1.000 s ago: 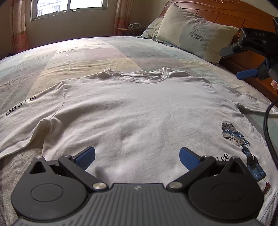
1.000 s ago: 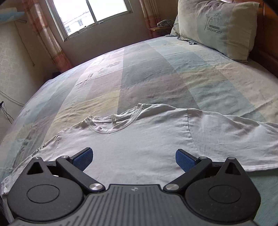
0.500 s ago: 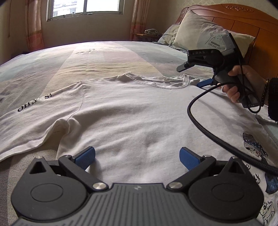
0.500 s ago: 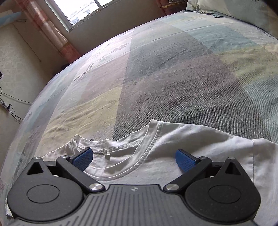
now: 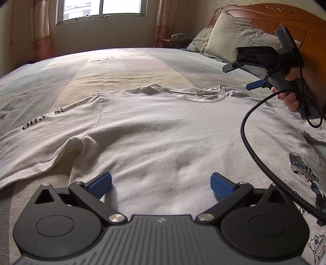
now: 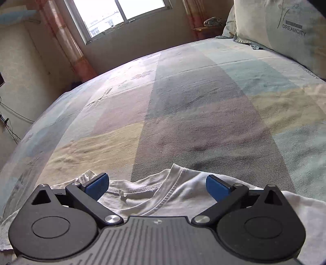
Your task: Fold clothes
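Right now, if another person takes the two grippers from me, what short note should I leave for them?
Left gripper: open, low over the body of the white T-shirt, holding nothing.
Right gripper: open, over the collar, holding nothing.
The shirt lies spread flat on the bed, with its sleeve out to the side.
Done: shirt laid out. No fold is made yet.
Left: all folds.

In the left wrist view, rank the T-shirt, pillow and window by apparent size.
1. T-shirt, filling most of the frame.
2. Pillow.
3. Window, cropped by the frame and farthest away, so its rank against the pillow is unsure.
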Action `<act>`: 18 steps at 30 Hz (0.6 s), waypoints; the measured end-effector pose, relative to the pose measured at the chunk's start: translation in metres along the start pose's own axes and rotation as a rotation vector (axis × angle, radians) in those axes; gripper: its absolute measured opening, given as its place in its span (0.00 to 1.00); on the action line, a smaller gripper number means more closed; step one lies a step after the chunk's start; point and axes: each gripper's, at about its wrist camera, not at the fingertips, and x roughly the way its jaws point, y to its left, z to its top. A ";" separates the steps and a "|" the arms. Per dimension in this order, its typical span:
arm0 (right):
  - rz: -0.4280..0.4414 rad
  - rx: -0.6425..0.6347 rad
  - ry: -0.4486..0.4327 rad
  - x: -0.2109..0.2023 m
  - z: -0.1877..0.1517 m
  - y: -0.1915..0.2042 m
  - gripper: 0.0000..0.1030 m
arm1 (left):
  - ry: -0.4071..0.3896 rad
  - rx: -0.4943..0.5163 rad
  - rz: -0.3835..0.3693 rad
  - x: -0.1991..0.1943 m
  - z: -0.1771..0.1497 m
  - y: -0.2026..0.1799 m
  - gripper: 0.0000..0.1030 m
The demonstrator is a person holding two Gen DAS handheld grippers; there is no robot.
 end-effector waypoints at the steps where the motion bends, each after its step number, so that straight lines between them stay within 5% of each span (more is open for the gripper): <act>1: -0.008 0.008 0.026 -0.001 -0.005 -0.005 1.00 | 0.000 0.001 0.001 0.000 0.000 0.000 0.99; 5: -0.099 0.047 0.055 0.014 -0.015 -0.026 1.00 | 0.002 0.011 0.007 0.001 0.000 -0.002 0.99; 11: -0.161 0.088 -0.020 0.031 0.004 -0.042 1.00 | 0.001 0.028 0.015 0.003 -0.001 -0.004 0.99; 18: -0.149 0.052 -0.072 -0.062 0.009 -0.036 1.00 | 0.013 0.030 0.030 0.000 -0.001 -0.007 0.99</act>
